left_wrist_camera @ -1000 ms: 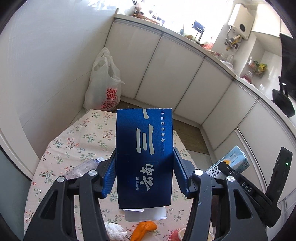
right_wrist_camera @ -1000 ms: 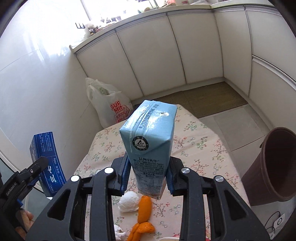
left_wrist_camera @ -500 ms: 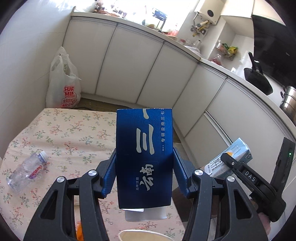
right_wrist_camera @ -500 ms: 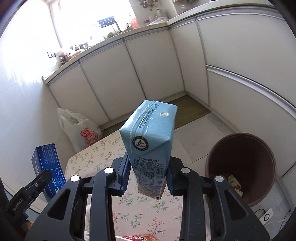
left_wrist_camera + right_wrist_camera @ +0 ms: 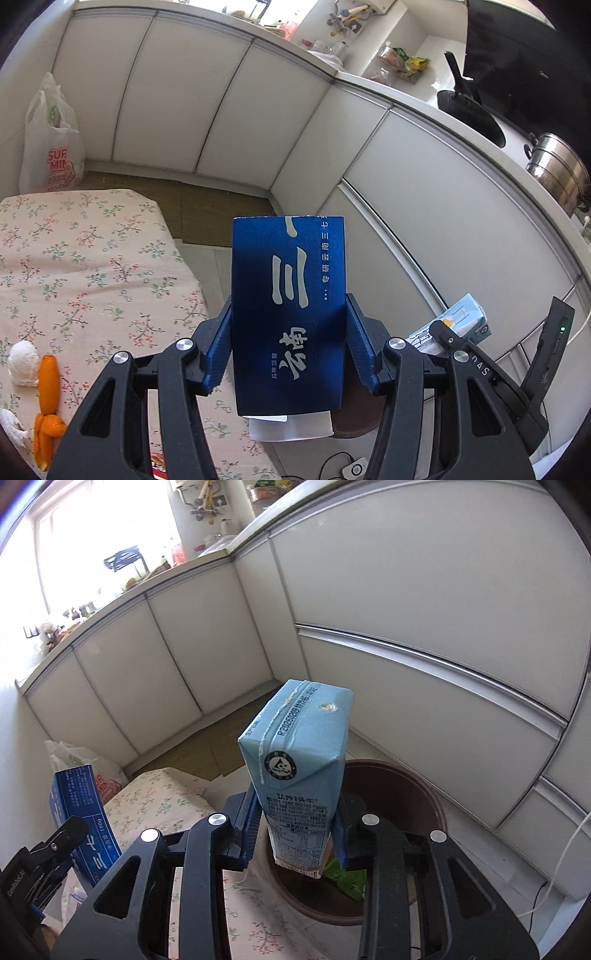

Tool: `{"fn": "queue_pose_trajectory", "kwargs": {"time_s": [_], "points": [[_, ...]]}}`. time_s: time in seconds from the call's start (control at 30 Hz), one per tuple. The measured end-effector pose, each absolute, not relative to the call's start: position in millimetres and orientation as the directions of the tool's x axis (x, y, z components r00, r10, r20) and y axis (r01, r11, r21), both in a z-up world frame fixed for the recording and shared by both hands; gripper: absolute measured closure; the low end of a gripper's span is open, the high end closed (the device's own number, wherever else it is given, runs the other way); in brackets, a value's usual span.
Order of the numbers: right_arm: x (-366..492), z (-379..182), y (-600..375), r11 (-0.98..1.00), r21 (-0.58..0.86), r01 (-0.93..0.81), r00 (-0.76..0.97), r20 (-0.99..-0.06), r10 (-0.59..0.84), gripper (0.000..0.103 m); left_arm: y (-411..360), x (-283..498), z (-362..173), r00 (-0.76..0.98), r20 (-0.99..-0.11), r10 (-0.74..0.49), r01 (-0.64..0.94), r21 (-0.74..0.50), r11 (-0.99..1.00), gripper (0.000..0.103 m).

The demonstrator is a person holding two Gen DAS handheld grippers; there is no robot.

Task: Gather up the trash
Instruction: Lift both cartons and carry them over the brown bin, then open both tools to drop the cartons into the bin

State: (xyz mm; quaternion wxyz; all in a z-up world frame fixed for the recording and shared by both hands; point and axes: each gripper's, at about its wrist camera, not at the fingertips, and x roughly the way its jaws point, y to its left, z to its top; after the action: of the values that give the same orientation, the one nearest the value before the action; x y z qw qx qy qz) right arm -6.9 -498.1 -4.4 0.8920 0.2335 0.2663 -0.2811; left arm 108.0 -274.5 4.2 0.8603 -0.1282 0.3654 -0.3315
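Trash in transit: right claw (image 5: 295,843) grips carton (image 5: 301,775) above bin (image 5: 402,801); left claw (image 5: 288,354) grips blue box (image 5: 288,314) beside tabletop (image 5: 81,266); next, release both over the bin

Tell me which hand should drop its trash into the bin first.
Right, probably. The right gripper holds the milk carton directly in front of the brown bin, whose open mouth shows below it. The left gripper holds the blue box nearer the table, with the bin mostly hidden.
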Motion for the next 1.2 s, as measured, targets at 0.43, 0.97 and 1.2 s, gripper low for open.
{"fn": "queue_pose_trajectory", "kwargs": {"time_s": [0.43,0.97,1.2], "points": [[-34,-36,-566,0.63,0.324,0.706,0.65,-0.65,-0.394,0.072,-370,93,-17,0.428,-0.582,-0.692,0.535,-0.454,0.713,0.048],[-51,-45,-584,0.548,0.334,0.767,0.604,-0.664,-0.441,0.025,-398,99,-32,0.394,-0.631,-0.668,0.523,-0.444,0.728,0.041],[-54,-42,-578,0.553,0.279,0.785,0.576,-0.658,-0.485,0.009,-385,100,-29,0.416,-0.643,-0.643,0.499,-0.429,0.753,0.037]]}}
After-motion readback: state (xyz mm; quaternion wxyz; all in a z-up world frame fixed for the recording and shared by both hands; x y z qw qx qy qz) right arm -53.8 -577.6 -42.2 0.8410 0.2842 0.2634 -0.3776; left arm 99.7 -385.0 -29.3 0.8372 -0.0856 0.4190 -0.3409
